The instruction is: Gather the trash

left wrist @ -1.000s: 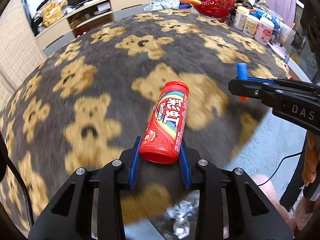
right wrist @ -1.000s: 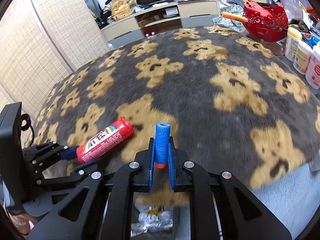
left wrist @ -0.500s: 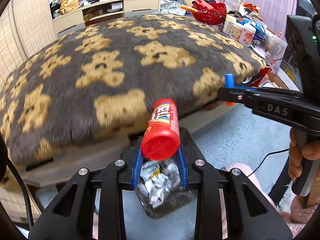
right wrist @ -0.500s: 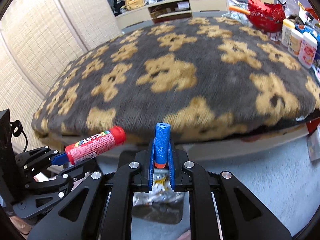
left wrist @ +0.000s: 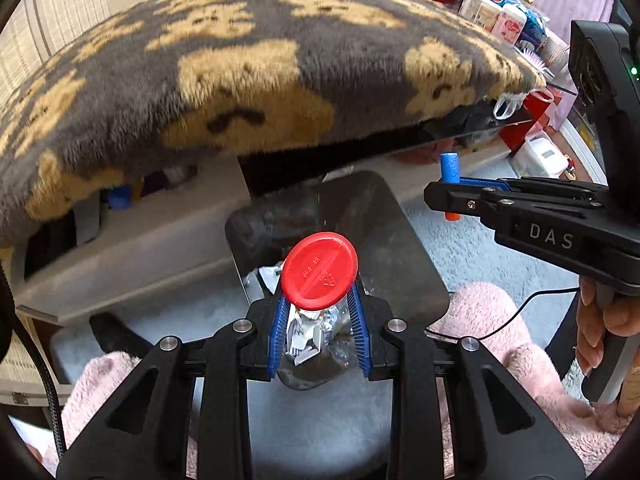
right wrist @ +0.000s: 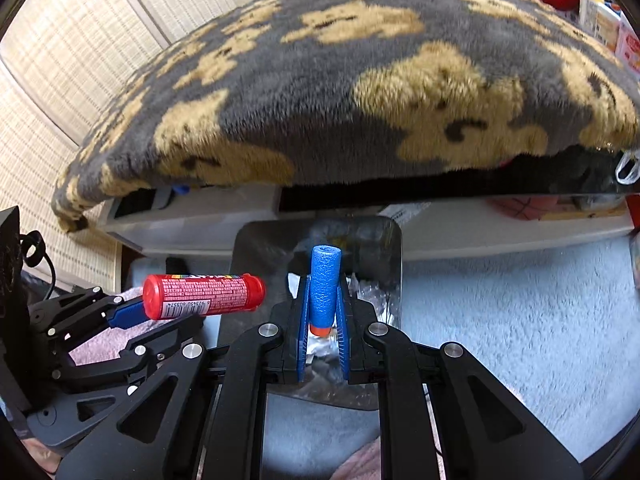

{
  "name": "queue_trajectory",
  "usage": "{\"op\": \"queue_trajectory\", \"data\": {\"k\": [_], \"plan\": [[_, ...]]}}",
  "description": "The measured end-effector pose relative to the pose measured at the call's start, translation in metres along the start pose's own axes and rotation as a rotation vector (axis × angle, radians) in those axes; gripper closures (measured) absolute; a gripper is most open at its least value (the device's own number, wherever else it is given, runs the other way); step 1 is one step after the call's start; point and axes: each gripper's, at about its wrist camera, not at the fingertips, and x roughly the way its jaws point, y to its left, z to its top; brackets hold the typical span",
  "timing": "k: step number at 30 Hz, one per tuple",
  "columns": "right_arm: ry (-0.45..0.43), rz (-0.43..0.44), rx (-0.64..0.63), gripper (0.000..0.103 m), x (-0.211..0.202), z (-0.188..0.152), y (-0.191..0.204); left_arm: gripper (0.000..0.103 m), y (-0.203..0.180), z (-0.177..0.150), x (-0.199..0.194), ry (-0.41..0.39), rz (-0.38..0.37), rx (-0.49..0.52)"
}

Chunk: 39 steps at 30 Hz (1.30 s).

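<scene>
Pinching a red tube [left wrist: 319,269] between its blue pads, the left gripper [left wrist: 319,320] is narrowly parted to the tube's width; the tube's flat red end faces the camera. Below it: a dark bin [left wrist: 352,240] holding crumpled foil [left wrist: 308,328], on a pale carpet [left wrist: 460,248].

Right gripper [right wrist: 322,320]: jaws pressed on a blue foam dart [right wrist: 325,292], held upright with its orange tip down, over the same bin [right wrist: 272,248].

Far side, both views: a grey bear-print blanket [right wrist: 320,100] overhanging a low table.

Left view only: pink slippers [left wrist: 484,312], the person's right hand [left wrist: 600,332] on the handle, bottles [left wrist: 508,24] at far right.

Right view only: the tube [right wrist: 204,295] side-on with its printed label and barcode, lying level left of the dart; a woven screen [right wrist: 80,52] at left.
</scene>
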Motion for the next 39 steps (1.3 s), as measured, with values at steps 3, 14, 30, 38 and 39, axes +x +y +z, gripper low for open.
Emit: {"op": "queue_trajectory", "data": {"k": [3,14,30,38,39], "plan": [[0.019,-0.011,0.002,0.089,0.007,-0.003,0.0,0.076,0.001,-0.004,0.007,0.018,-0.005,-0.01],[0.037,-0.051,0.038,0.038,0.02,-0.005,-0.006,0.044,0.015,-0.01,0.018,0.038,-0.017,-0.089],[-0.033,-0.127,0.047,0.003,-0.007,-0.004,-0.019,0.008,0.028,-0.008,-0.02,-0.056,0.052,-0.139],[-0.145,-0.09,0.031,0.003,-0.045,0.001,-0.013,0.008,0.03,-0.004,-0.067,-0.157,0.064,-0.182],[-0.162,-0.084,0.031,0.003,-0.051,0.003,-0.011,0.008,0.029,-0.003,-0.074,-0.172,0.067,-0.184]]}}
